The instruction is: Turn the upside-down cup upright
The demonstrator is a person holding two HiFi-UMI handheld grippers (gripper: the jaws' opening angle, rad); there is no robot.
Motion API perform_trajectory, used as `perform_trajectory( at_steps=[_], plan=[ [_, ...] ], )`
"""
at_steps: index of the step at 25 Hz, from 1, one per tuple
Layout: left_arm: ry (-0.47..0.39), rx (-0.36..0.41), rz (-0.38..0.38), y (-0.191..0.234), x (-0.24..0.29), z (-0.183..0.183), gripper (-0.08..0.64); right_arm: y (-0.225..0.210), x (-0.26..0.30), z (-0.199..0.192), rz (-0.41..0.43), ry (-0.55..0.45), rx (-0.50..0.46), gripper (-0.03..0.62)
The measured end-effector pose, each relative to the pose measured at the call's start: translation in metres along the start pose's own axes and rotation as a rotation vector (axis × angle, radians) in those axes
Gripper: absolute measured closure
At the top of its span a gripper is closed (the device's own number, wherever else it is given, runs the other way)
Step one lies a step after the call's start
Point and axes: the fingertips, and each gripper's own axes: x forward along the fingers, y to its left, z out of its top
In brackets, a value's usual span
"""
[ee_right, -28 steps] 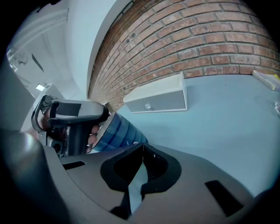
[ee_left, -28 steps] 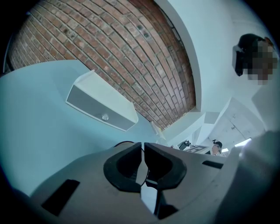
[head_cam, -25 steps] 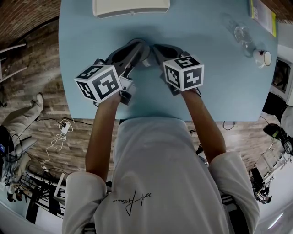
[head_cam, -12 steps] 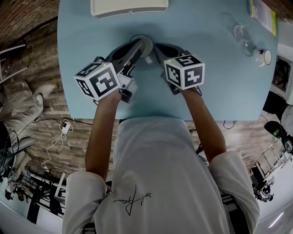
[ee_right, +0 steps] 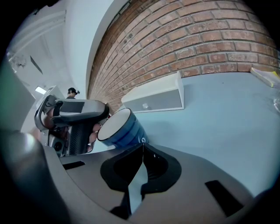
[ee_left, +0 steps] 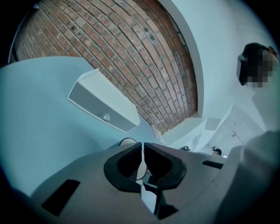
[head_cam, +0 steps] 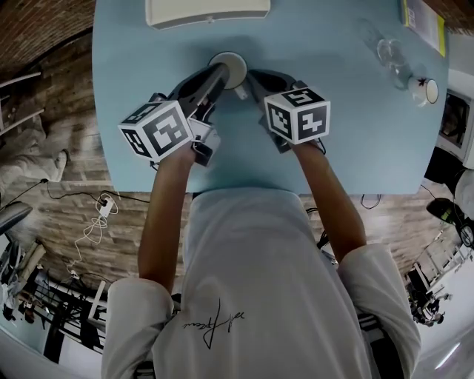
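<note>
- Cup (ee_right: 120, 128): one, blue outside, white inside. It sits at mid-table, toward the far side, between the two gripper tips. It is tilted, with the mouth turned up and to the left. In the head view only its pale round mouth shows, and the rest is covered by the grippers. In the left gripper view it is mostly hidden, showing as a white sliver.
- Left gripper (ee_left: 141, 147): one. The jaws are closed on a thin white edge of the cup wall at the rim.
- Right gripper (ee_right: 142, 148): one. The jaws are pressed together, with the tips right against the cup's narrow lower end. Whether they nip any part of the cup is hard to make out.
- Marker cubes: two, one on each gripper, left (head_cam: 159, 132) and right (head_cam: 298, 116). Each hides the hand beneath it.
- Table (head_cam: 355, 141): one, light blue. Its far edge is cut off in the head view.
- White box (head_cam: 211, 11): one, long, at the far middle of the table. Its top is cut off by the frame.
- Booklet (head_cam: 424, 18): one, yellow-green, at the far right corner and partly out of frame.
- Clear item (head_cam: 391, 53): one, at far right, too faint to identify. A small white round thing (head_cam: 427, 93) lies just beside it.
- Brick wall (ee_right: 197, 39): beyond the table.
</note>
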Motion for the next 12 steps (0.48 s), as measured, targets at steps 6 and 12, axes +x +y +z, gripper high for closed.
perform_trajectory(
  at_steps=[6, 12],
  plan=[
    [-0.023, -0.015, 0.005, -0.003, -0.005, 0.001, 0.535, 0.002, -0.005, 0.004, -0.001, -0.011, -0.018, 0.571],
    [-0.035, -0.020, 0.000, -0.007, -0.008, -0.002, 0.535, 0.002, -0.013, 0.007, -0.008, -0.019, -0.041, 0.571]
  ],
)
